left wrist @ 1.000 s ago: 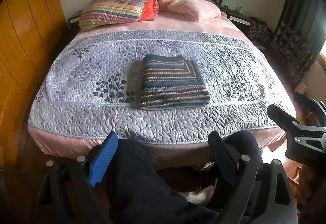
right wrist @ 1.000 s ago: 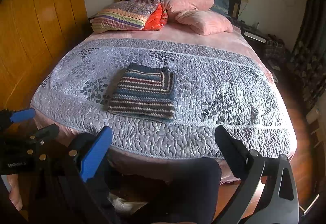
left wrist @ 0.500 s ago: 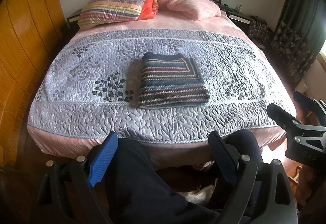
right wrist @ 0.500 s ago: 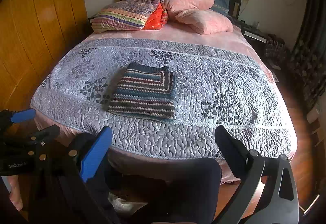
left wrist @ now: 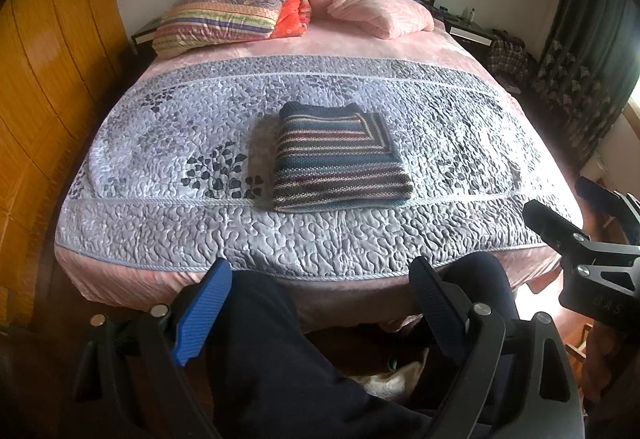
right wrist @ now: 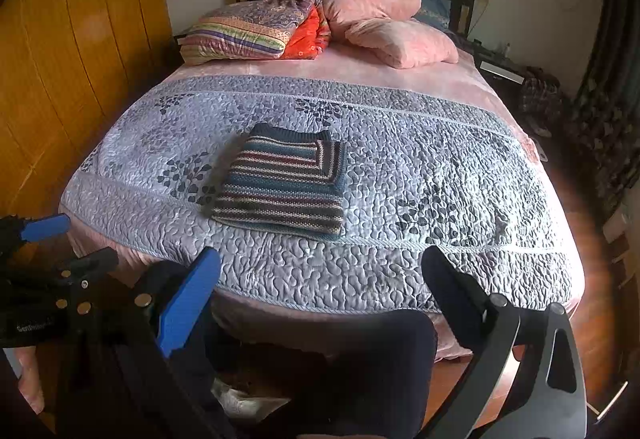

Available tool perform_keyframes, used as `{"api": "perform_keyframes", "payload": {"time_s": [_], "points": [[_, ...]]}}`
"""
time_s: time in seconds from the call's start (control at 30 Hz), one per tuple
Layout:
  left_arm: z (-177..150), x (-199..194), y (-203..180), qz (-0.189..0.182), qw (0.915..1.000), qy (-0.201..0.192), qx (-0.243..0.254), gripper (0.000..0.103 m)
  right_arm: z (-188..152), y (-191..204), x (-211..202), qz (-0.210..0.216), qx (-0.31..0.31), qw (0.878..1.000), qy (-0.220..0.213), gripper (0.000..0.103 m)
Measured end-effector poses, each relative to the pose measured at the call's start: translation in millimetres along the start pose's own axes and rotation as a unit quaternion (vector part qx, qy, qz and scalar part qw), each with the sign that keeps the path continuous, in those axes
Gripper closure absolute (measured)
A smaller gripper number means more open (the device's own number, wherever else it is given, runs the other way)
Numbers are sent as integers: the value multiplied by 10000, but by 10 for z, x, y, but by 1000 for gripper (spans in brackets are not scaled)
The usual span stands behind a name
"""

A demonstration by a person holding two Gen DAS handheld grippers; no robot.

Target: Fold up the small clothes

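Observation:
A striped knitted garment (left wrist: 338, 159) (right wrist: 284, 183) lies folded into a neat rectangle on the grey quilted bedspread (left wrist: 168, 143) (right wrist: 420, 167), near the foot of the bed. My left gripper (left wrist: 320, 275) is open and empty, held off the bed's foot edge above a person's dark trouser legs (left wrist: 280, 359). My right gripper (right wrist: 320, 263) is also open and empty, likewise short of the bed. Each gripper shows at the edge of the other's view: the right gripper (left wrist: 560, 211) and the left gripper (right wrist: 76, 243).
Several pillows (left wrist: 360, 3) and a folded patterned quilt (left wrist: 224, 15) are piled at the headboard. A wooden wardrobe wall (left wrist: 44, 79) runs along the left. Dark curtains (left wrist: 592, 51) and a nightstand (left wrist: 468, 33) stand on the right.

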State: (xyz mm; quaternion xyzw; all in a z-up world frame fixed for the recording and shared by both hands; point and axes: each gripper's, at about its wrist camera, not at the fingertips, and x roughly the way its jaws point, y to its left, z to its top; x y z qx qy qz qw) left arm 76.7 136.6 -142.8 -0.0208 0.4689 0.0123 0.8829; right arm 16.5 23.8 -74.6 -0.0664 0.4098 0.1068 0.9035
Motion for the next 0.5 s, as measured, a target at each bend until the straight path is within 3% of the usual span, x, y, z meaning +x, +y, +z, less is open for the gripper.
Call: {"api": "perform_keyframes", "payload": {"time_s": [0.5], "points": [[2,8,0,5,10000,13,-4,12,-6,-2,20,39,16,10000,24,3]]}}
